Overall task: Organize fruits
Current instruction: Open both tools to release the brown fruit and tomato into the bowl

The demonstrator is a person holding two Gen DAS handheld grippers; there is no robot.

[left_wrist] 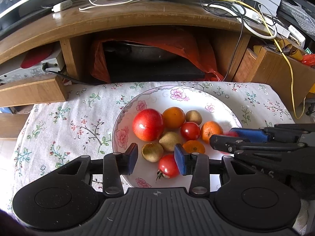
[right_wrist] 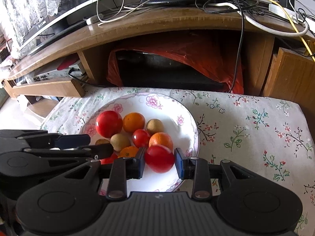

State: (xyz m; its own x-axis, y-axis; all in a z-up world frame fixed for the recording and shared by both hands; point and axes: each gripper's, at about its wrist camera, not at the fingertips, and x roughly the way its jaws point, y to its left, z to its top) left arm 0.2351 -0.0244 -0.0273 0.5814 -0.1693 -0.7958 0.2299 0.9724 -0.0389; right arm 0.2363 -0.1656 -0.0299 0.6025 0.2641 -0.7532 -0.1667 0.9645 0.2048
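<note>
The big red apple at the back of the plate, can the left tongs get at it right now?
Probably yes: the left tongs are open and empty, and the apple sits just beyond, uncovered.

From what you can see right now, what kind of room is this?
Probably a home living room: a wooden TV stand bears a television and tangled cables, and in front a plate of fruit sits on a flowered cloth.

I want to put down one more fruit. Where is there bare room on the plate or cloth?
The plate's far half, behind the oranges, is bare. The floral cloth is free left and right of the plate. The near half is crowded with fruit and both tongs.
</note>
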